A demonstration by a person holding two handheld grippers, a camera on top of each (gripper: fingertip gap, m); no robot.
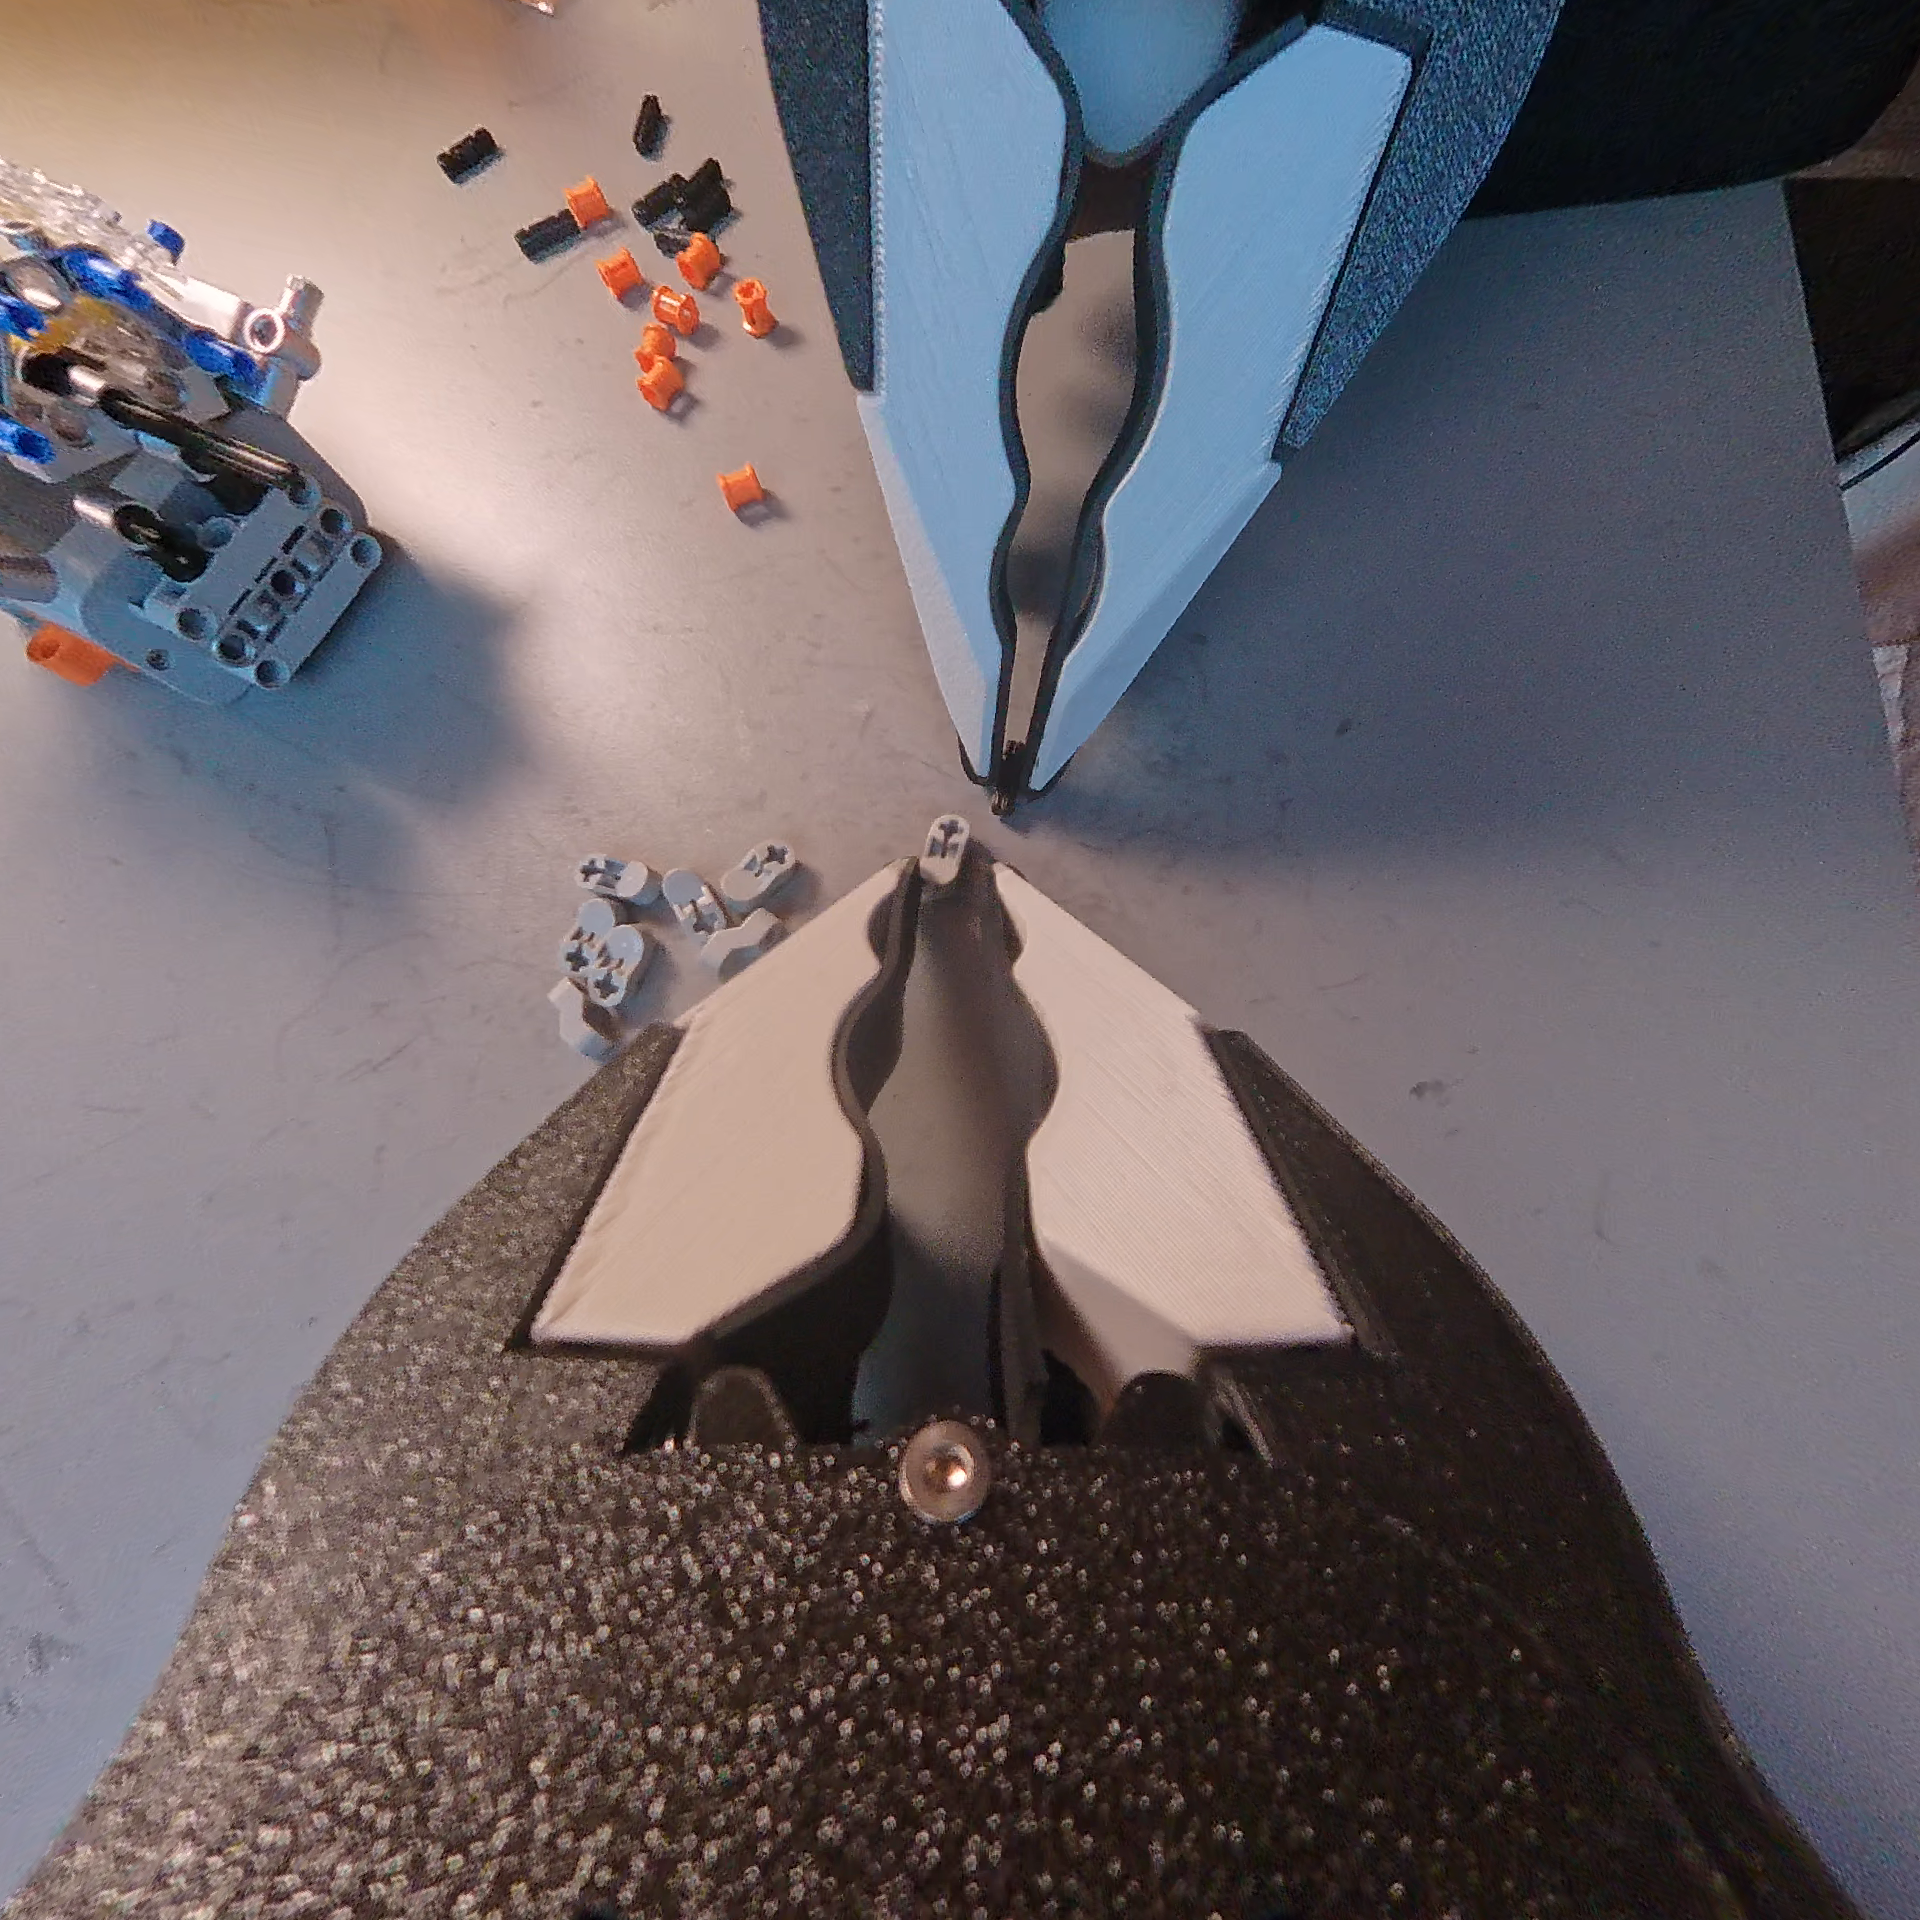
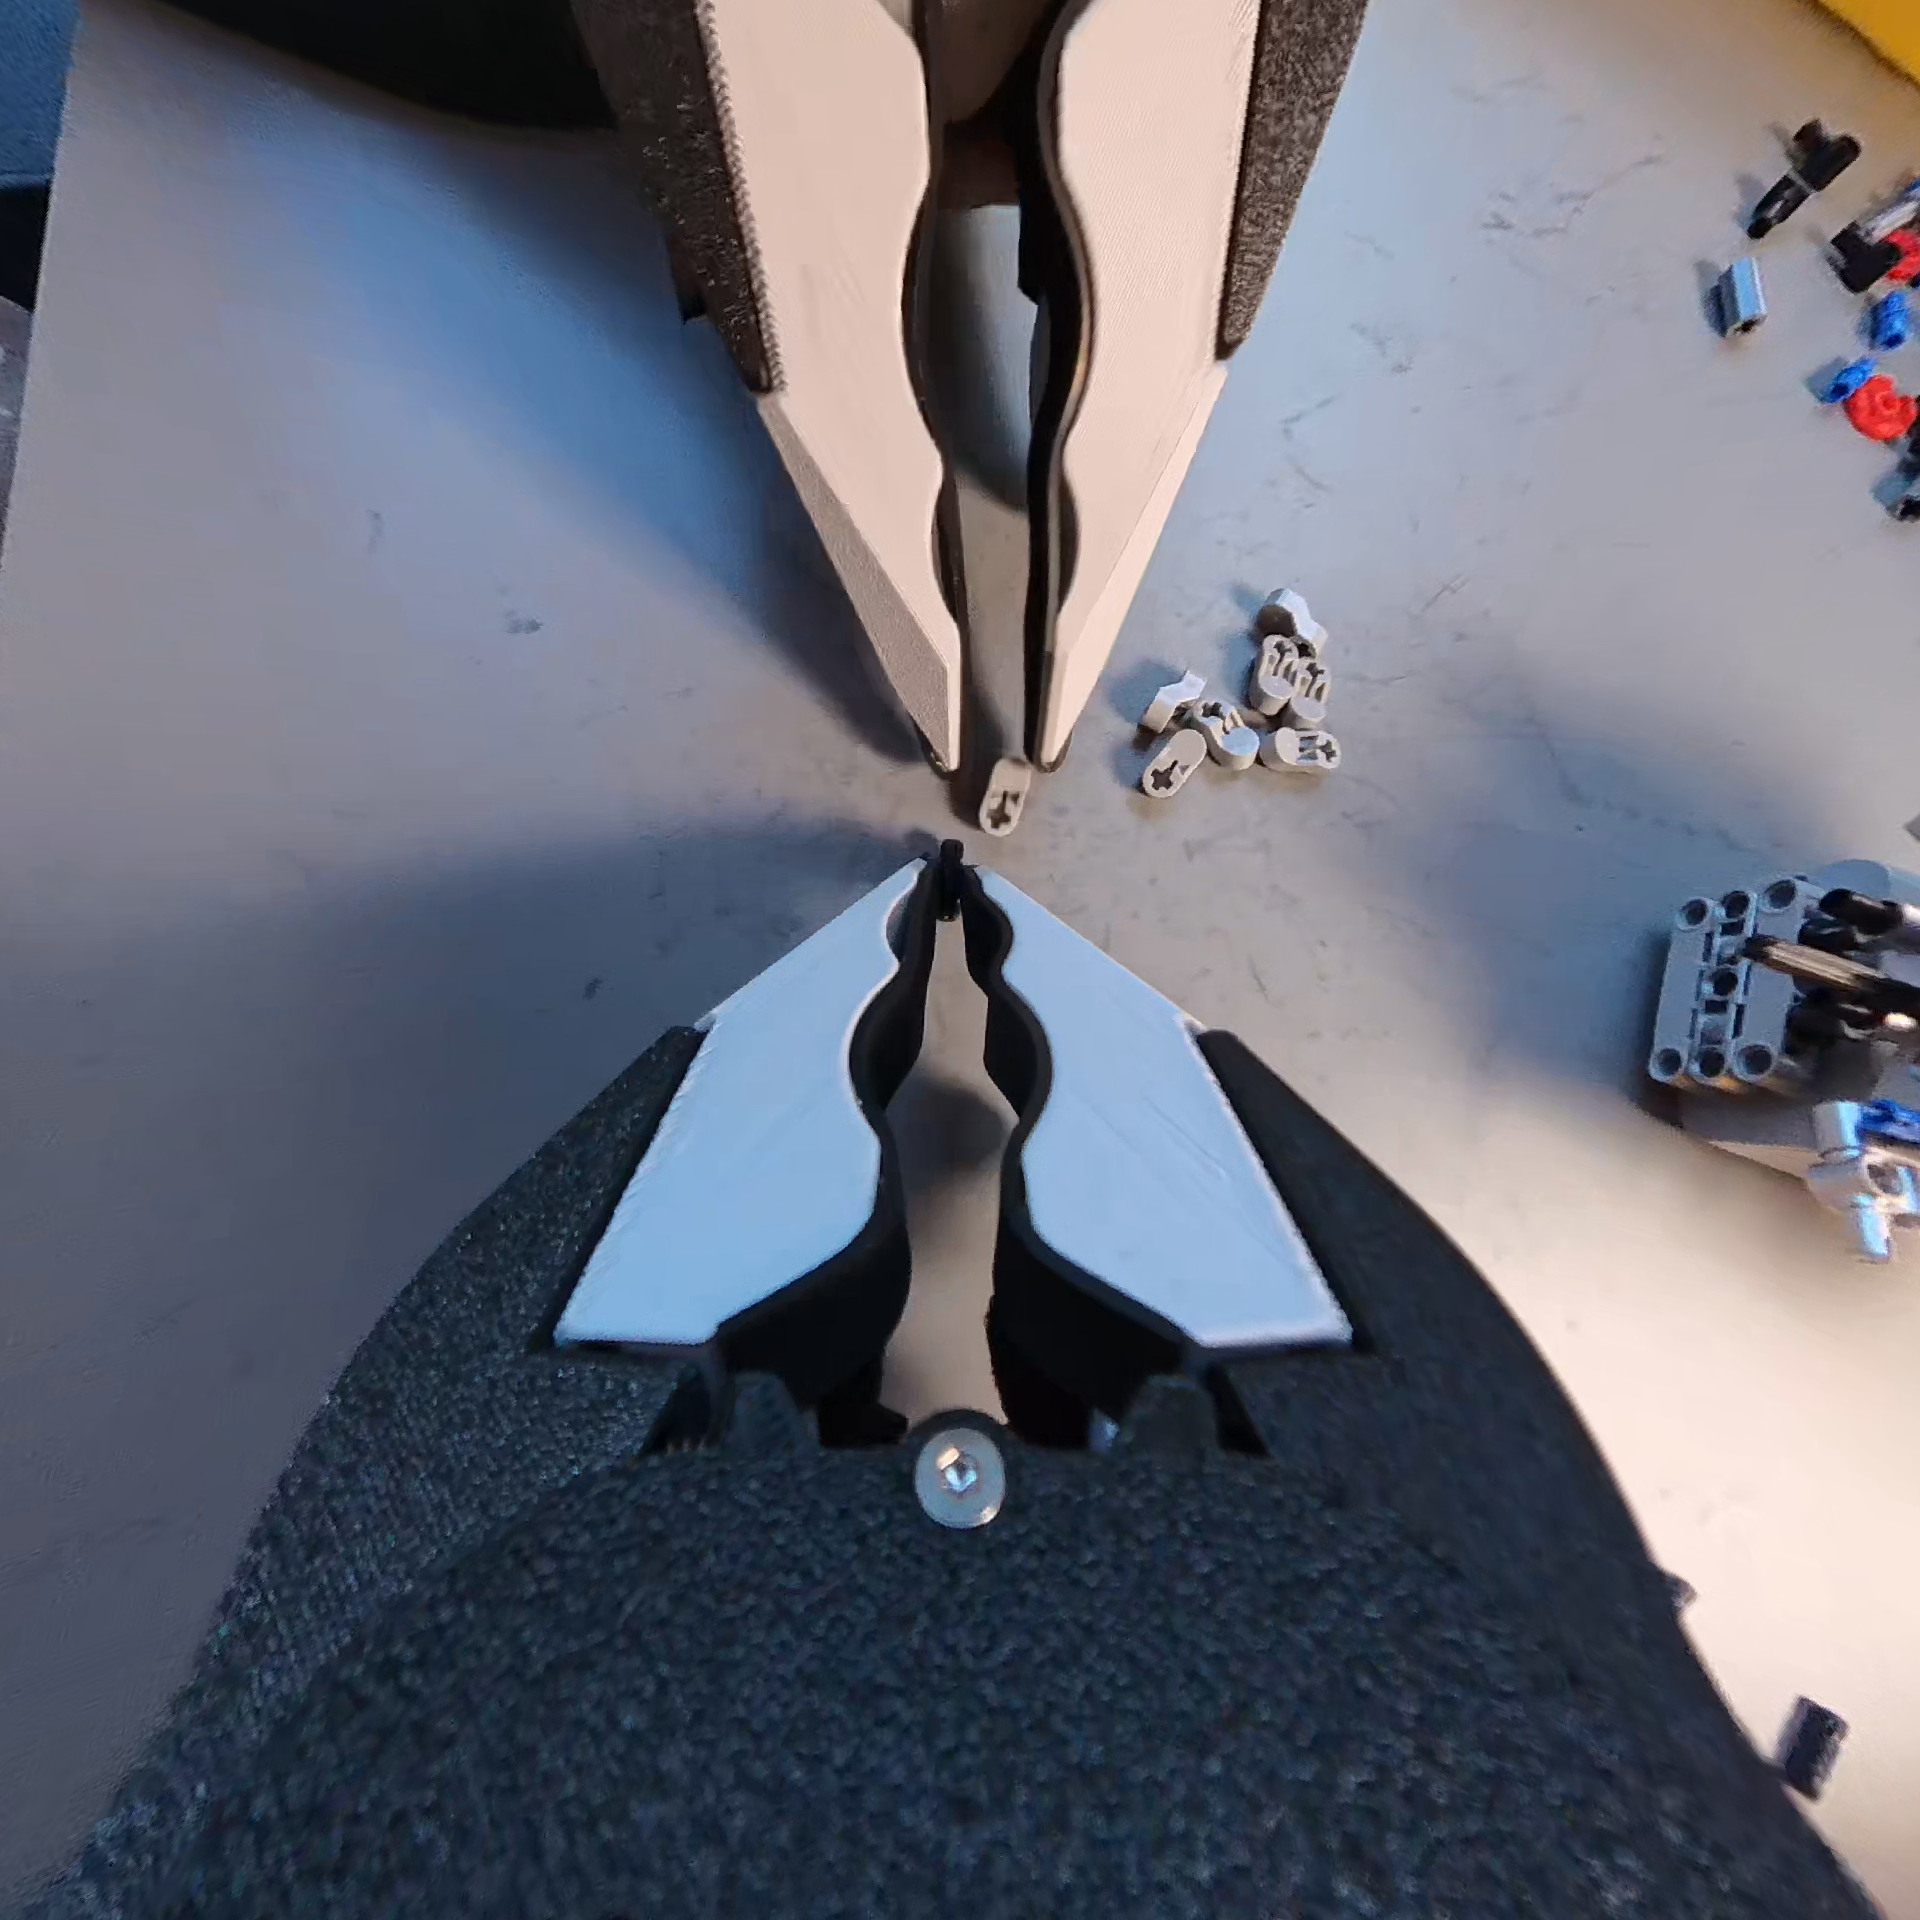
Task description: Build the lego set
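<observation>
Left tool point(image 1: 951, 868) clamps grey cross-hole connector point(image 1: 948, 844) | right tool point(image 2: 948, 883) pinches small black pin point(image 2: 950, 858) | I judge either shallow grip could slip onto counter point(image 1: 1455, 831).

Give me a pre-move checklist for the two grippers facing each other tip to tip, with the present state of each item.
1. Left gripper shut on the small grey plastic connector with cross-shaped holes: ok.
2. Right gripper shut on the thin black pin: ok.
3. Pin and connector apart, not yet joined: ok.
4. Pin in line with a cross hole: cannot tell; it looks slightly offset in the right wrist view.
5. Pile of spare grey connectors out of the way beside the tips: ok.
6. Partly built grey and blue brick model well off to the side: ok.
</observation>
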